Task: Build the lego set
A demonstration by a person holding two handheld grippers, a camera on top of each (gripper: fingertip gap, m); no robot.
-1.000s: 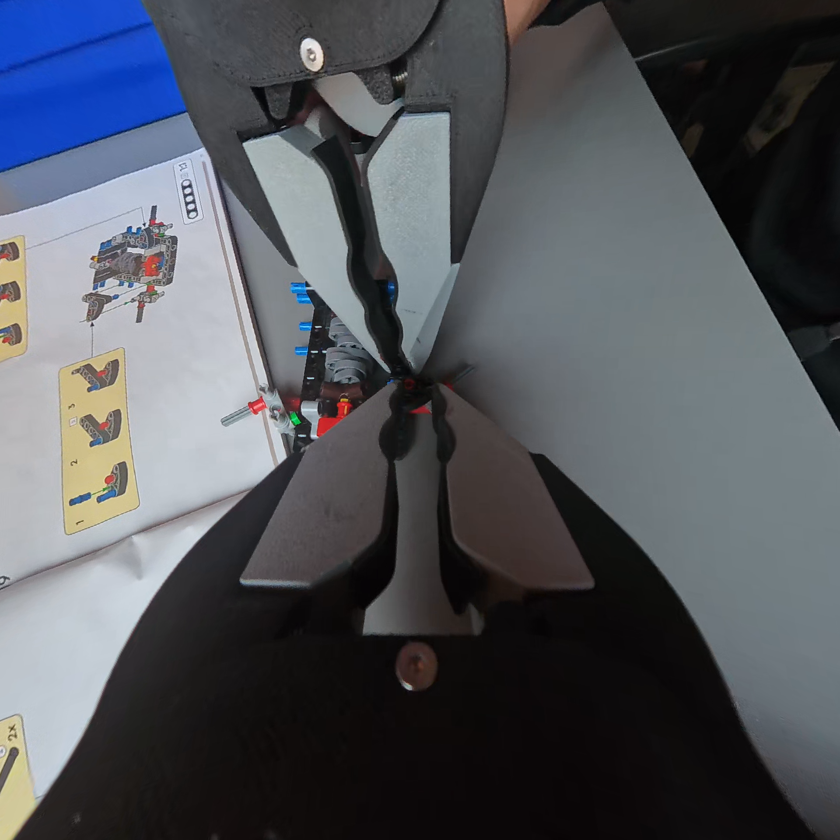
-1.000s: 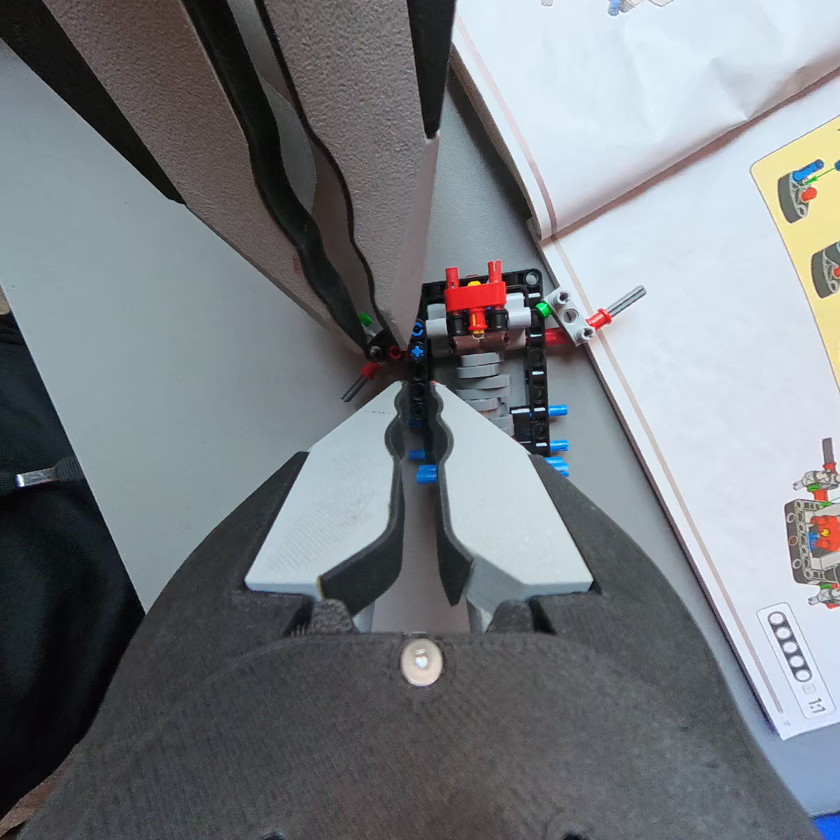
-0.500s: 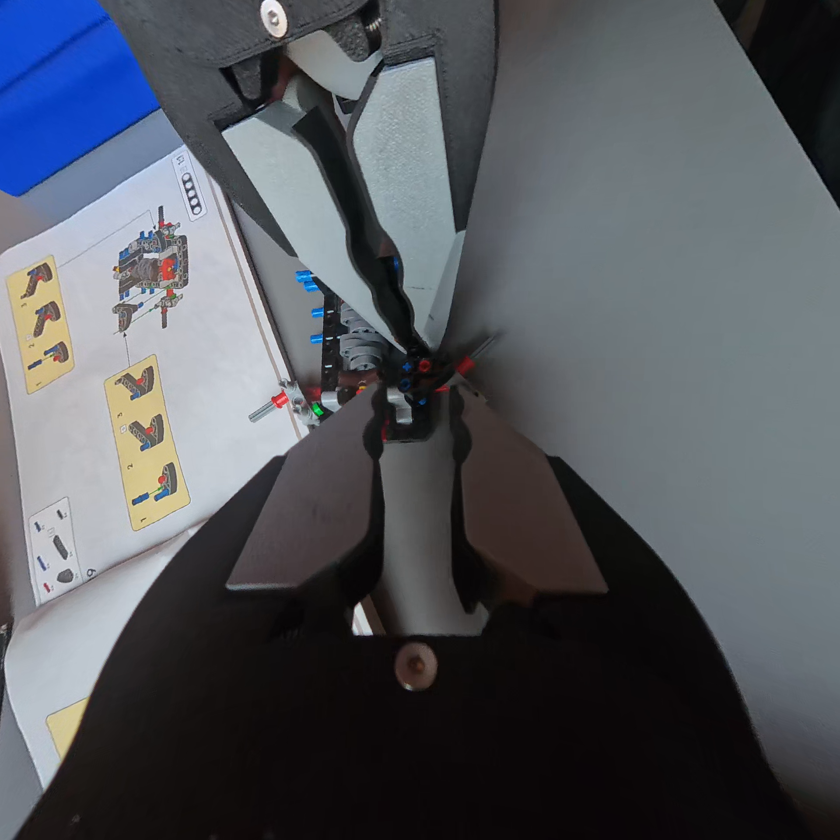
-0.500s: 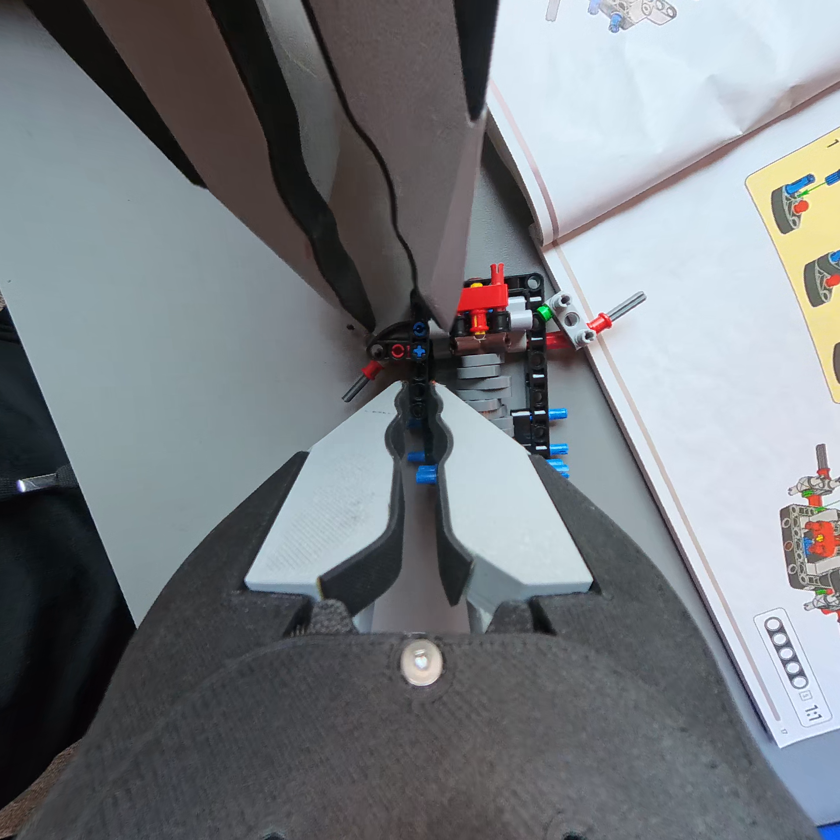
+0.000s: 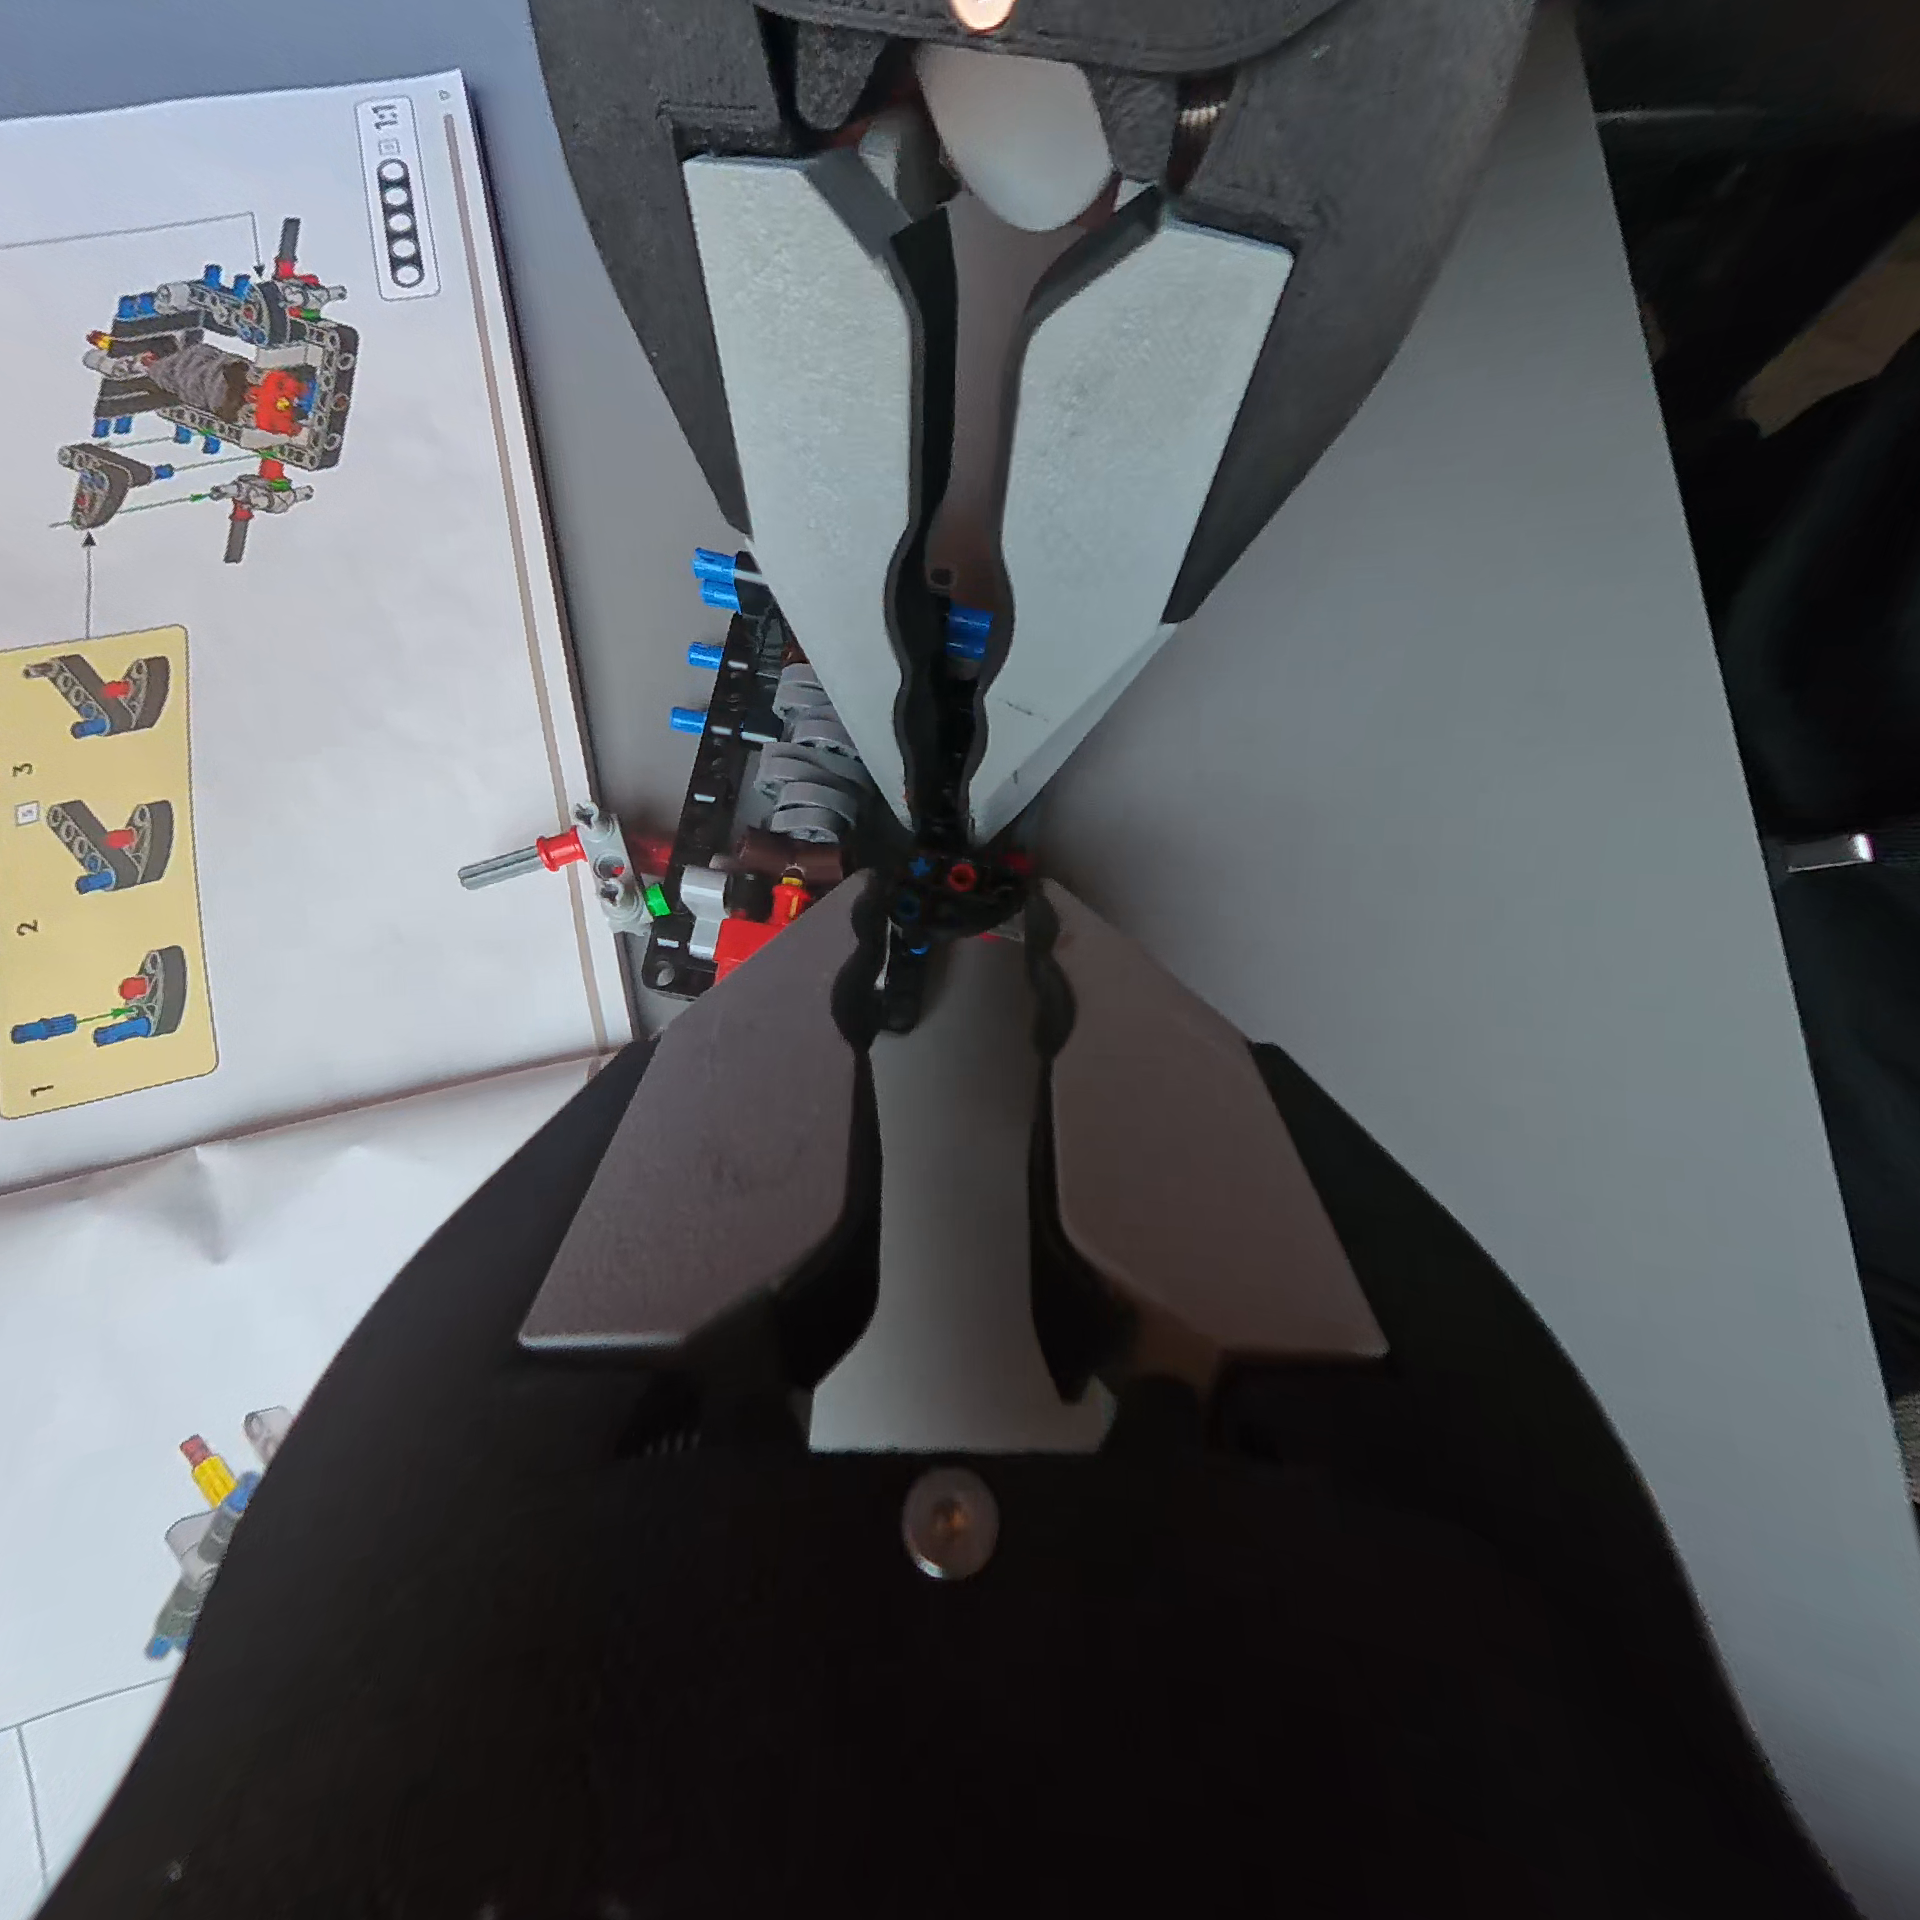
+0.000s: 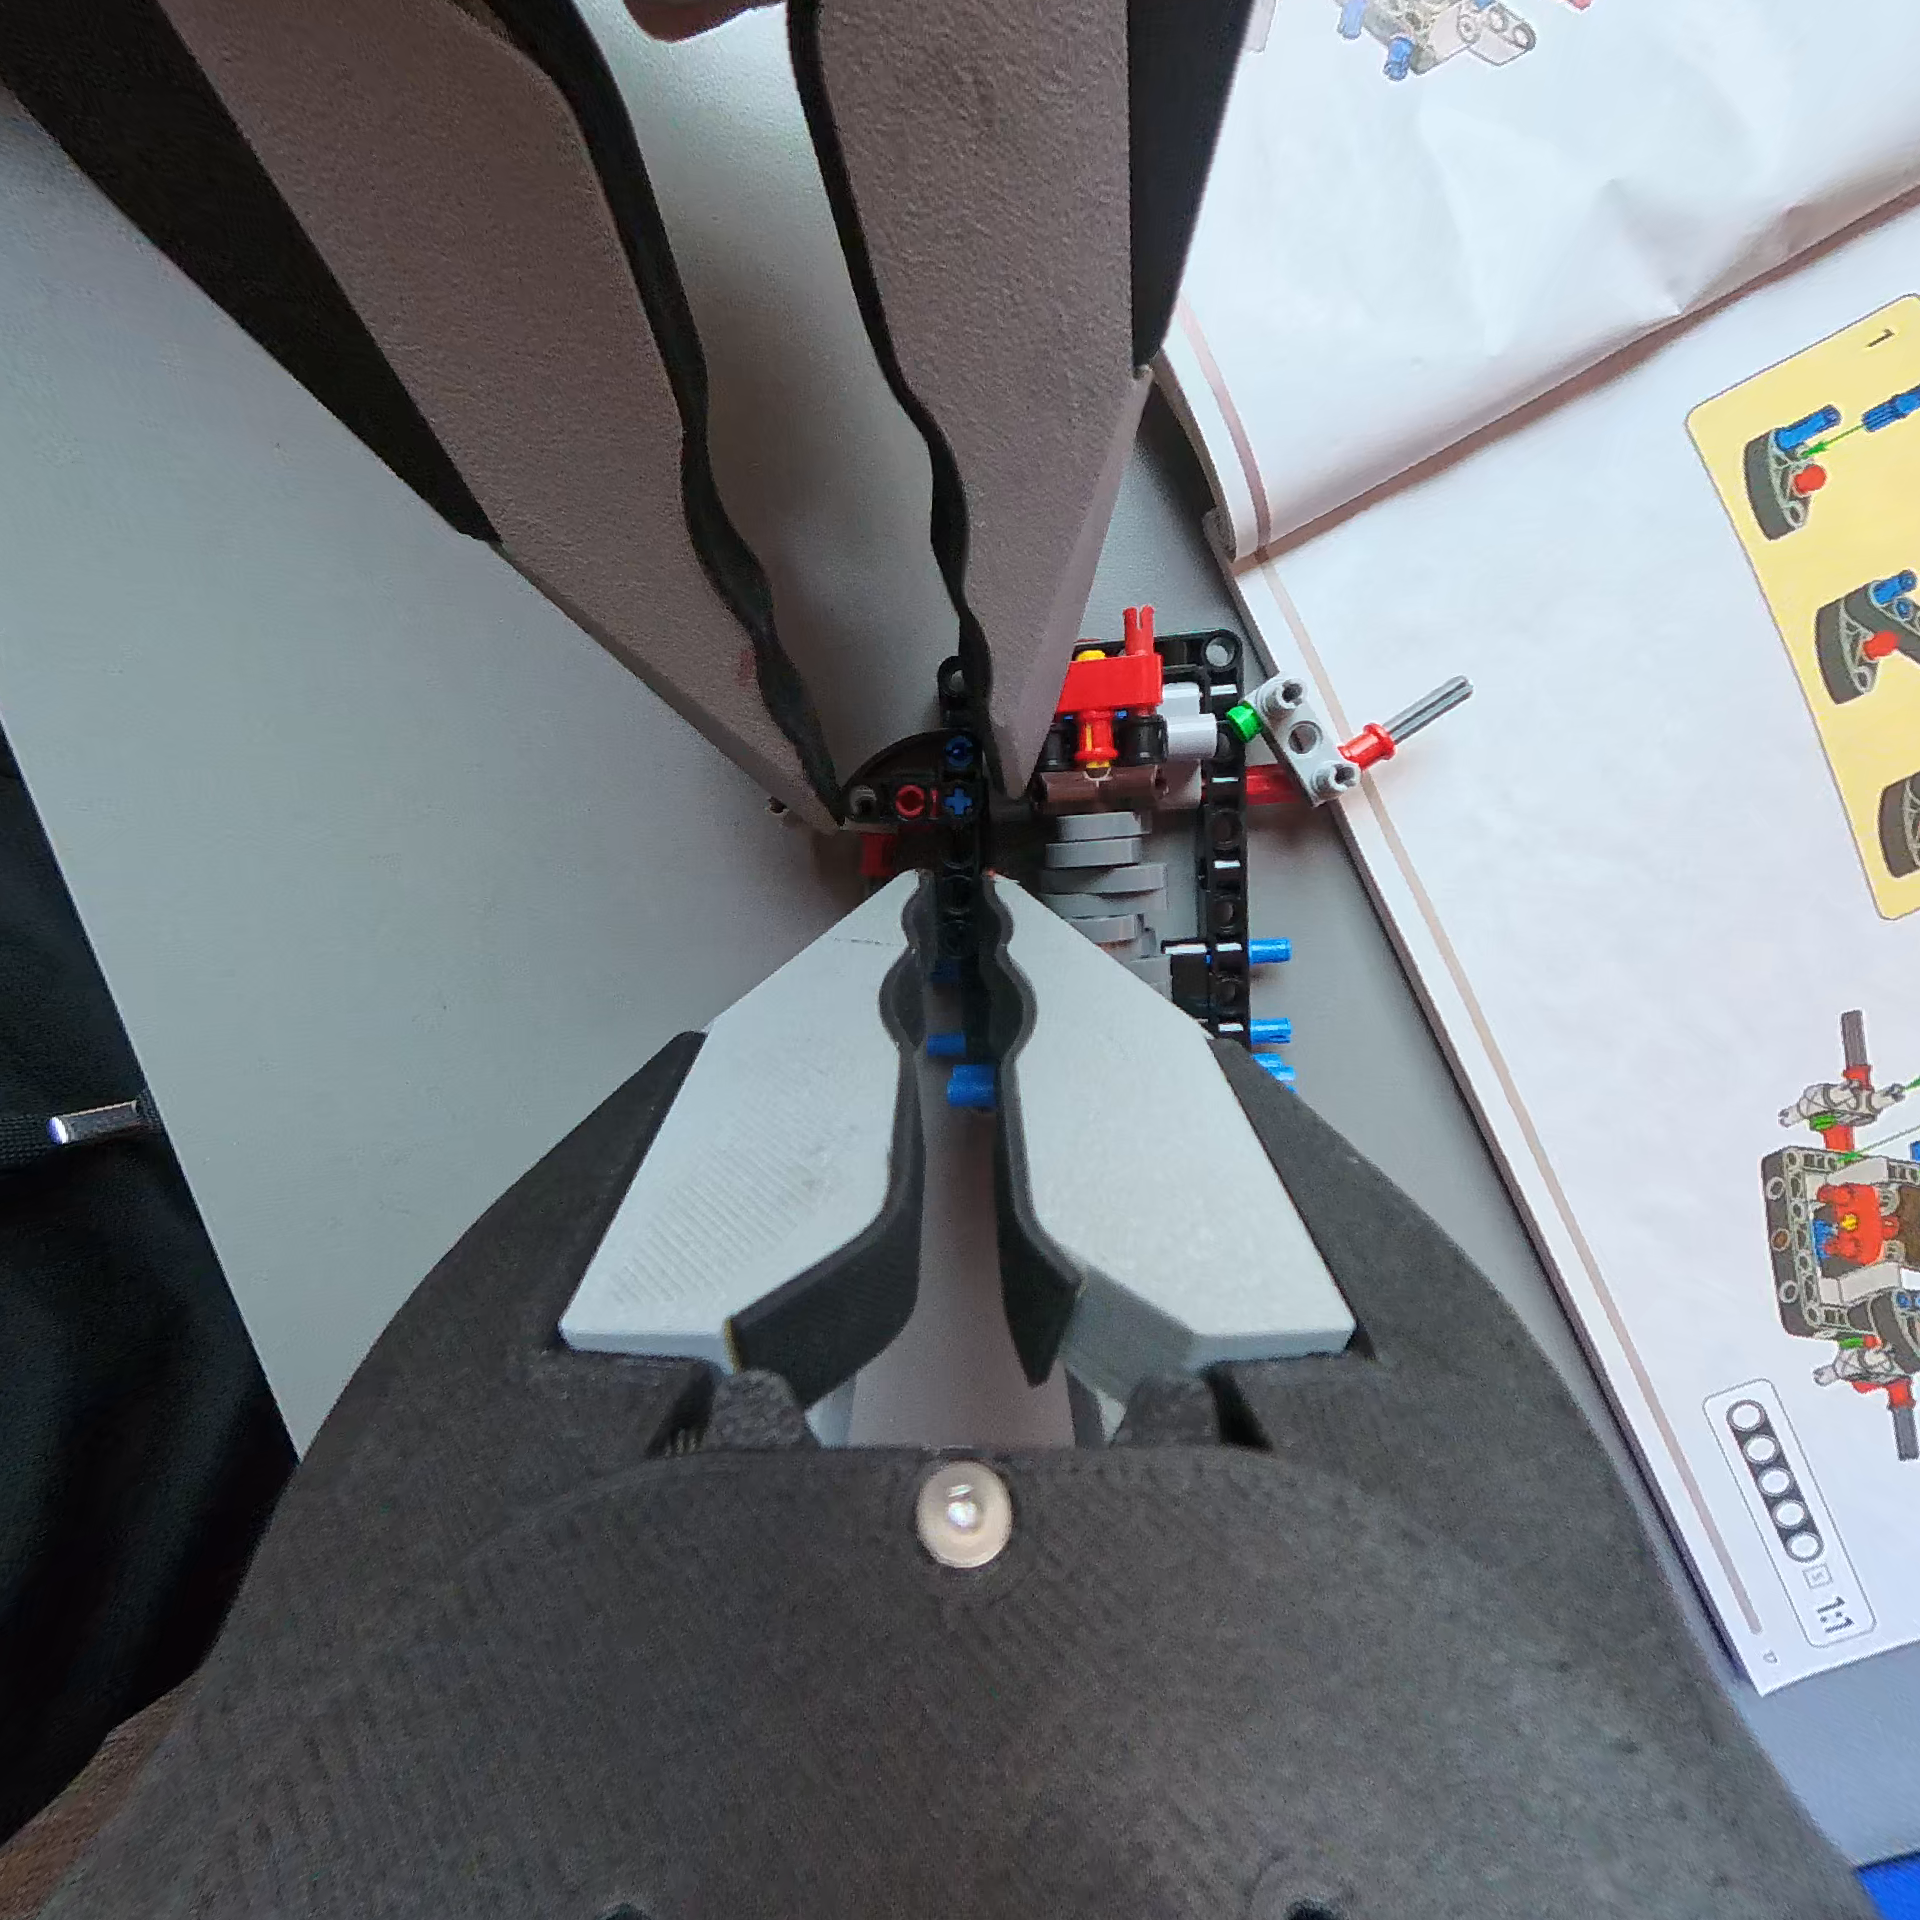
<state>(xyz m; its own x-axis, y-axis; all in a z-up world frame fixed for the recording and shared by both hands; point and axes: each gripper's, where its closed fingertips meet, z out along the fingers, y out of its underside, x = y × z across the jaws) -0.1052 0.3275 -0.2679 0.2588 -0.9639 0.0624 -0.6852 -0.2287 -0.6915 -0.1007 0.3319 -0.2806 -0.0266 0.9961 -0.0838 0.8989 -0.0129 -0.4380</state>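
Right gripper (image 6: 958,914) jaws clenched along black rectangular lego frame's (image 6: 1226,862) side beam; left gripper (image 5: 951,940) jaws seemingly pinching black curved pinned piece (image 6: 904,795) against it.

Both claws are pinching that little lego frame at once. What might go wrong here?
The right claw grips only one thin black side beam of the frame, so pressure from the left claw fitting the curved black piece might twist it. The grey axle sticking out over the instruction booklet could snag.
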